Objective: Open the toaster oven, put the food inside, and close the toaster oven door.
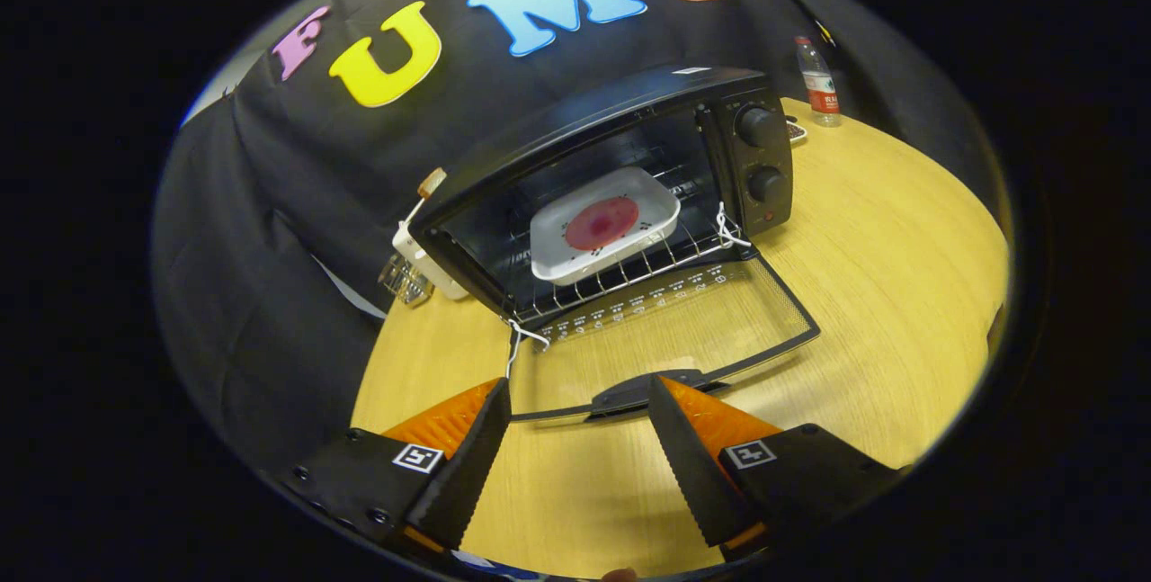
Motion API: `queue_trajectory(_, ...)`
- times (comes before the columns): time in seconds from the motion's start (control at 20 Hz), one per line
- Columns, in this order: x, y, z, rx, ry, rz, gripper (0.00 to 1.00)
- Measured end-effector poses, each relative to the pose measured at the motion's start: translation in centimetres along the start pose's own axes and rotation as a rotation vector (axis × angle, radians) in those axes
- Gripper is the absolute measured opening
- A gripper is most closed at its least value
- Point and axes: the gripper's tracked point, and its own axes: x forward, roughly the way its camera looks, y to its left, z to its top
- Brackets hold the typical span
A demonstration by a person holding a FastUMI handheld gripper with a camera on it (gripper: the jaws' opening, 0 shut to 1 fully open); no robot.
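Note:
A black toaster oven [620, 114] stands on the round wooden table [881, 258] with its glass door [674, 330] folded down flat toward me. Inside, on the wire rack [629, 272], sits a white rectangular dish [553, 236] holding a round red piece of food [601, 222]. The door's handle [643, 393] lies just ahead of my gripper [580, 407], roughly between the fingertips. My gripper is open, with nothing between its fingers, a little short of the handle.
Two knobs [760, 155] sit on the oven's right panel. A water bottle [816, 83] stands at the table's far edge behind the oven. A white object with a cork-like top [418, 245] and a small glass [405, 281] stand left of the oven. Black cloth walls the booth.

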Motion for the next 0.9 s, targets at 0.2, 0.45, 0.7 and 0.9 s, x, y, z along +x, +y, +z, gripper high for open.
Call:
queue_trajectory(0.2, 0.8, -1.4, -2.0, -0.116, 0.085, -0.052, 0.98)
queue_trajectory(0.45, 1.7, -1.9, -4.0, -0.185, 0.186, -0.092, 0.98)
queue_trajectory(0.7, 2.7, -2.8, -4.7, -0.24, 0.234, -0.141, 0.98)
queue_trajectory(0.9, 3.6, -3.6, -5.3, -0.263, 0.269, -0.172, 0.98)
